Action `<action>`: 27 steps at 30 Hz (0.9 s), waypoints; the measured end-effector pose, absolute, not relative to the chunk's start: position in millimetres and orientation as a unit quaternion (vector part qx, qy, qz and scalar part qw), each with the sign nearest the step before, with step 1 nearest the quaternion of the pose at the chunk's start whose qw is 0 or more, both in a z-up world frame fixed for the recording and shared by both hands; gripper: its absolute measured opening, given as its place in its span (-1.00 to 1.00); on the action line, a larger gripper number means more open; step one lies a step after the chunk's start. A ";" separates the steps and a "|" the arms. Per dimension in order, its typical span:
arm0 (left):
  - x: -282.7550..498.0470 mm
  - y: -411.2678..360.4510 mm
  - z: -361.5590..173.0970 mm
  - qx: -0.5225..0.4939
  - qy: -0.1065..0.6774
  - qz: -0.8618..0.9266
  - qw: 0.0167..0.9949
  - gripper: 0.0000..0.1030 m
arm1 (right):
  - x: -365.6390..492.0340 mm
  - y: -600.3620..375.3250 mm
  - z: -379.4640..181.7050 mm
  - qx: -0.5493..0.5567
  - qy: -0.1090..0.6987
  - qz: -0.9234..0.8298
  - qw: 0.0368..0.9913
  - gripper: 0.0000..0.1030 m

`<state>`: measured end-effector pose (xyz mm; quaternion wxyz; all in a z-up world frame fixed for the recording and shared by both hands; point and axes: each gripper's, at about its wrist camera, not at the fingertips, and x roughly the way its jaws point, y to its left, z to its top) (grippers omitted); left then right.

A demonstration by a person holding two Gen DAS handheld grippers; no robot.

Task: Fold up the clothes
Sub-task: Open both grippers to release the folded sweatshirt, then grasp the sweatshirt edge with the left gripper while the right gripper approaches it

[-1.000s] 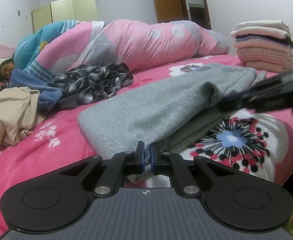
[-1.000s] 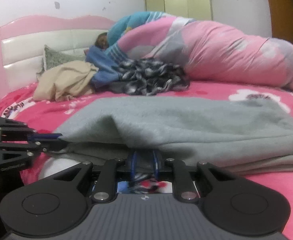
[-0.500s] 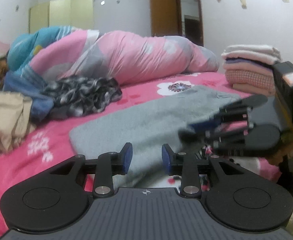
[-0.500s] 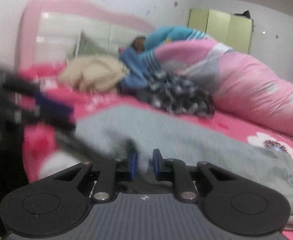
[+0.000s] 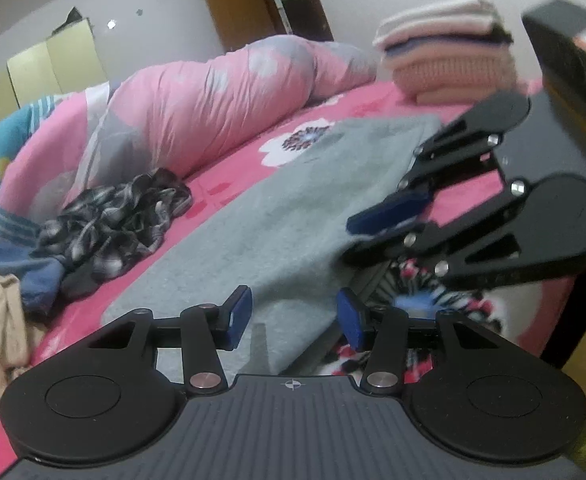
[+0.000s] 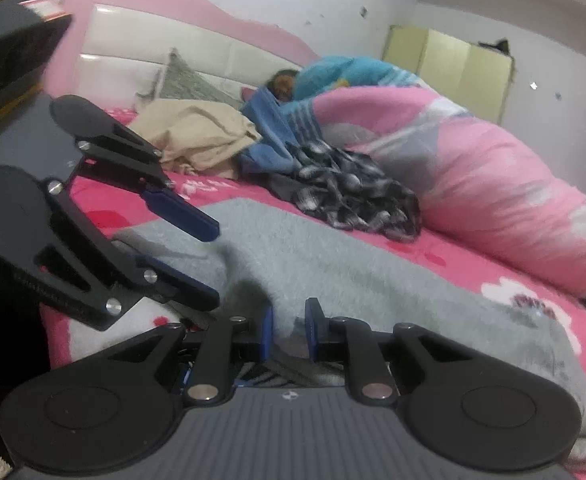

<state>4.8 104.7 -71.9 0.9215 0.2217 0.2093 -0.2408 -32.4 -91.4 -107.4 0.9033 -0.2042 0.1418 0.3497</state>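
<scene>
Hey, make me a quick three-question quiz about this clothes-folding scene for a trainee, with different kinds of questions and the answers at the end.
1. True or false: the right tool is empty.
2. Fill in: the folded stack stands on the ___.
3. Which thing touches the plaid garment? A) the blue garment B) the folded stack C) the wardrobe

Key:
1. False. It is clamped on the near edge of the grey garment.
2. Bed.
3. A.
</scene>
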 end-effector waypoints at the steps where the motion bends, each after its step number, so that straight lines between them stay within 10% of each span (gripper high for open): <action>1: 6.5 103.5 -75.0 0.229 0.214 -0.234 0.921 -0.08 | -32.7 -92.3 -105.9 -0.203 0.141 0.356 0.901 -0.66; 13: 15.4 108.2 -81.8 0.206 0.241 -0.219 0.923 -0.09 | 18.4 -115.8 -70.6 -0.014 0.229 0.426 0.875 -0.53; 27: 13.5 127.9 -82.4 0.163 0.227 -0.229 0.933 -0.33 | 38.3 -75.3 -81.4 -0.190 0.272 0.491 0.806 -0.50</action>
